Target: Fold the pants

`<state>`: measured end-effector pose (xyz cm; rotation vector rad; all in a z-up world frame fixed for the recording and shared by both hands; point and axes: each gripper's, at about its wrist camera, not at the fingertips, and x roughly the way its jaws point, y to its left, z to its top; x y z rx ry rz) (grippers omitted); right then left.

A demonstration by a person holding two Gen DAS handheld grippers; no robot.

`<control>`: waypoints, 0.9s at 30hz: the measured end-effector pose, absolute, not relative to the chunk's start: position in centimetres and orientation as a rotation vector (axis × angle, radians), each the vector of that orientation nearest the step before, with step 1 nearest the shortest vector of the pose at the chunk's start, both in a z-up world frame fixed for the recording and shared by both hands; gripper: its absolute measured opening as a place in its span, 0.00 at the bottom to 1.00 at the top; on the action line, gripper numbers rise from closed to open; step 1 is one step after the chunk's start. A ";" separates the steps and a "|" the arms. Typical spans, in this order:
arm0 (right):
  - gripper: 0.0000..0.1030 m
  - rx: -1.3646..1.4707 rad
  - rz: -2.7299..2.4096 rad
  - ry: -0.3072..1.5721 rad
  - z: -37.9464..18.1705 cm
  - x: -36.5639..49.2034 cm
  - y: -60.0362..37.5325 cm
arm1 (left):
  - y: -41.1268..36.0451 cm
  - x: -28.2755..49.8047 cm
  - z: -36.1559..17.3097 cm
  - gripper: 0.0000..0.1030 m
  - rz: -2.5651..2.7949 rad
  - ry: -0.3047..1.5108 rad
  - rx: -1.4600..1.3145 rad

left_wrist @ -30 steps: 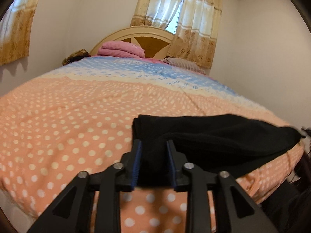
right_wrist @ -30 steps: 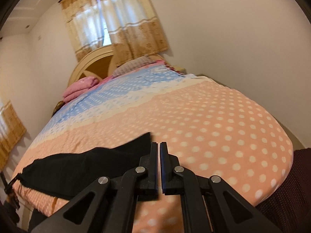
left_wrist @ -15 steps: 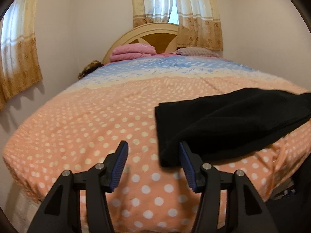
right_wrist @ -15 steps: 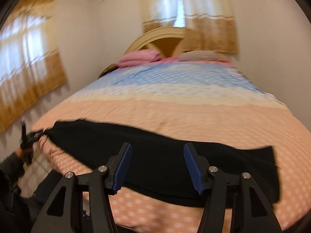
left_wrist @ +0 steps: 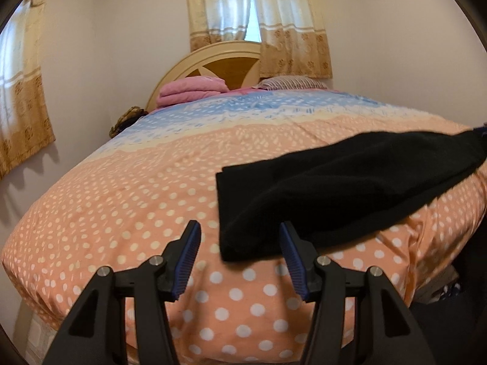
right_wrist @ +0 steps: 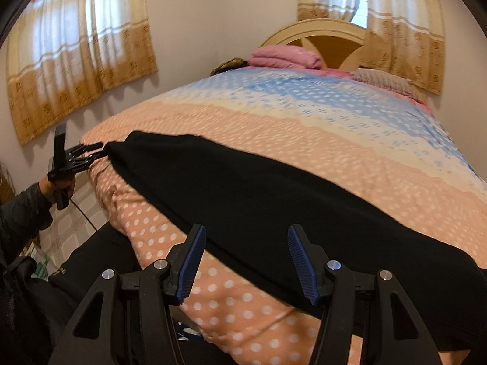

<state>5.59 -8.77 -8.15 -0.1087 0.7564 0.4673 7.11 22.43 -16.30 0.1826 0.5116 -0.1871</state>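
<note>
The left gripper [left_wrist: 240, 258] stands with its fingers wide apart and nothing between them. Just ahead of its right finger [left_wrist: 293, 261] lies the near corner of the black pants [left_wrist: 334, 182], a folded strip stretched across the foot of the bed [left_wrist: 121, 197]. From that corner the cloth runs away to the right of the fingers and slightly upward, toward the edge of the view. The left finger [left_wrist: 187, 261] hangs over bare dotted orange bedspread, apart from the cloth.

The right gripper [right_wrist: 246, 261] is also spread wide and grips nothing. The pants [right_wrist: 258, 197] lie straight ahead of its fingers and pass across the gap between them; the long edge of the cloth sits just beyond the tips. The strip reaches far to the left of the fingers, where its end lies beside the tips of the left gripper [right_wrist: 91, 153], seen small in this view; whether they touch the cloth there cannot be told. To the right of the fingers the cloth drapes over the bed's edge.

Well beyond both pairs of fingers, at the head of the bed, rest a folded pink blanket [left_wrist: 191, 89] and a striped pillow [left_wrist: 289, 82], in front of a rounded wooden headboard [left_wrist: 225, 60] and curtains [left_wrist: 258, 21].
</note>
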 end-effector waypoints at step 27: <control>0.04 -0.453 0.520 0.794 -12.8 9.4 2.3 | 20.4 10.1 -14.5 0.11 -0.157 0.485 0.315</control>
